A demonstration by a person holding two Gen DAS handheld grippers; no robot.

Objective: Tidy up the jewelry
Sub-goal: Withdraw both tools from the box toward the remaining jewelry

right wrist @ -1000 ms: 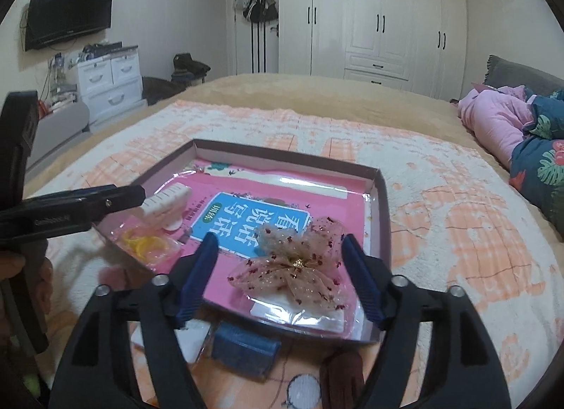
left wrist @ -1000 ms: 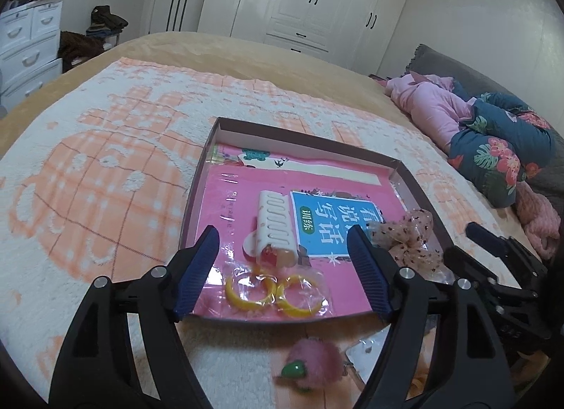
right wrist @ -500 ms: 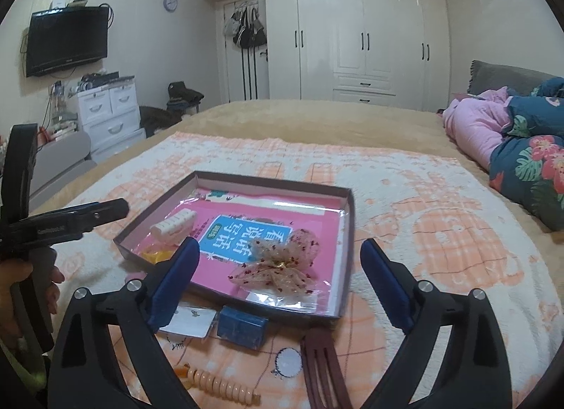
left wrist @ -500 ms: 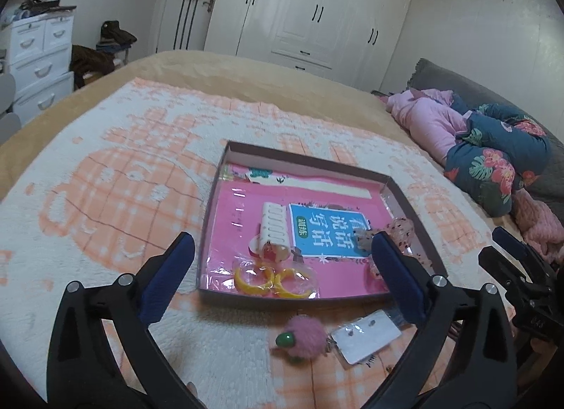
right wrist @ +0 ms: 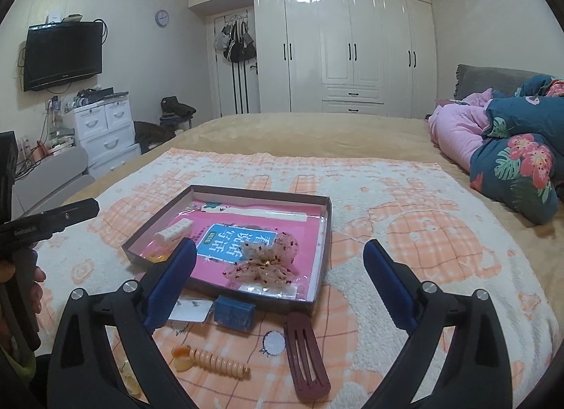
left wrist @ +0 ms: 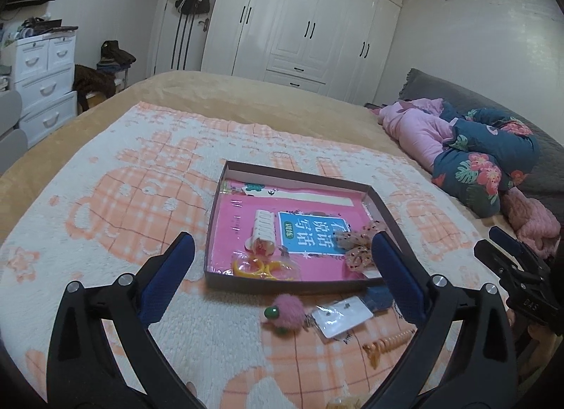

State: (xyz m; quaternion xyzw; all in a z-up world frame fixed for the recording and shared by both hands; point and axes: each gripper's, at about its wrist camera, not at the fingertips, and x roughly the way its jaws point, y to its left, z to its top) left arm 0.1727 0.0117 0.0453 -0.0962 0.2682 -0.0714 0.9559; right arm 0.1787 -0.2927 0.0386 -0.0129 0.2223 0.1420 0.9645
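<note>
A bed under a peach-and-white blanket carries a shallow box; beside it (near edge) lie a maroon clip, blue box, pink pompom.

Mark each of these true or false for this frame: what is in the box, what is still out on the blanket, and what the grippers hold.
1. The white hair claw lies inside the box. True.
2. The pink pompom is in the box. False: it lies on the blanket, in front of the box.
3. The left gripper holds the yellow rings. False: it is open and empty; the rings lie in the box.
4. The sheer bow lies in the box. True.
5. The dark red clip lies outside the box. True.
6. The right gripper is shut. False: it is open.
</note>
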